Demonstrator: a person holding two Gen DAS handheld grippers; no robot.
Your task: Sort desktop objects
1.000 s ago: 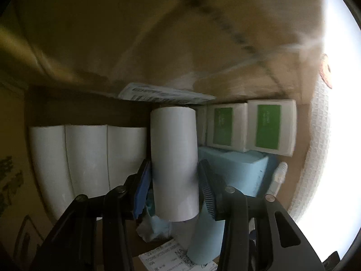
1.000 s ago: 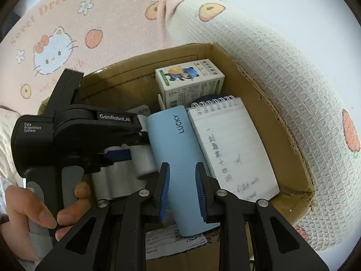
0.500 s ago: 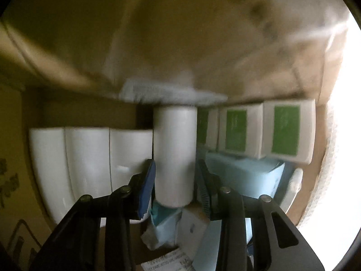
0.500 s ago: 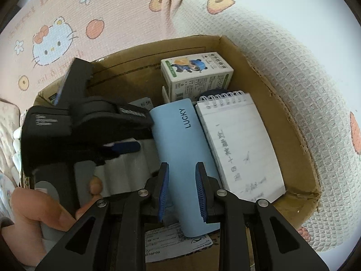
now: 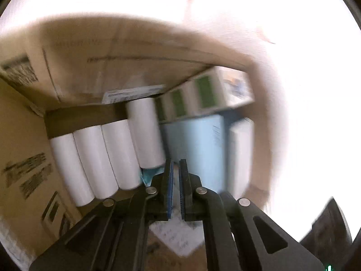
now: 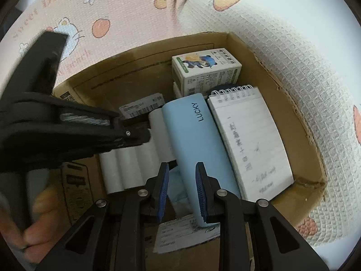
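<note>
The cardboard box (image 6: 300,122) held all sorted items; it sat on a printed pink cloth (image 6: 126,4). Walls looked thin and bendy, so prob. best lifted from below, not by a flap.

Spiral notepad (image 6: 248,144) lay flat at the box's right side, coil end toward the far wall. Judged light, floppy; grip at the coil edge, where it is stiffest.

Blue case marked LUCKY (image 6: 194,140) lay just left of the notepad, touching it. Smooth, rigid-looking shell, likely slippery; take it across the narrow width, mid-length.

White paper rolls (image 6: 126,164) lay side by side at the left, one more roll (image 5: 146,133) propped higher against the case. Judged light and crushable; grip across the dia., low force.

Small printed cartons (image 6: 205,72) stood stacked at the far wall. Light, corners dent easily; hold on flat faces.

Left gripper (image 5: 176,187): fingers together, nothing between the pads, above the box contents. Right gripper (image 6: 182,192): pads at a narrow gap over the near end of the case; contact could not be confirmed from the view, no clamp evident.

View diffs: right wrist view showed the notepad writing, case lettering, the left tool body and a hand (image 6: 27,223) on it. Left wrist view was blurred and washed out at right, but showed green carton side panels (image 5: 203,92) and the box's printed inner left wall.
</note>
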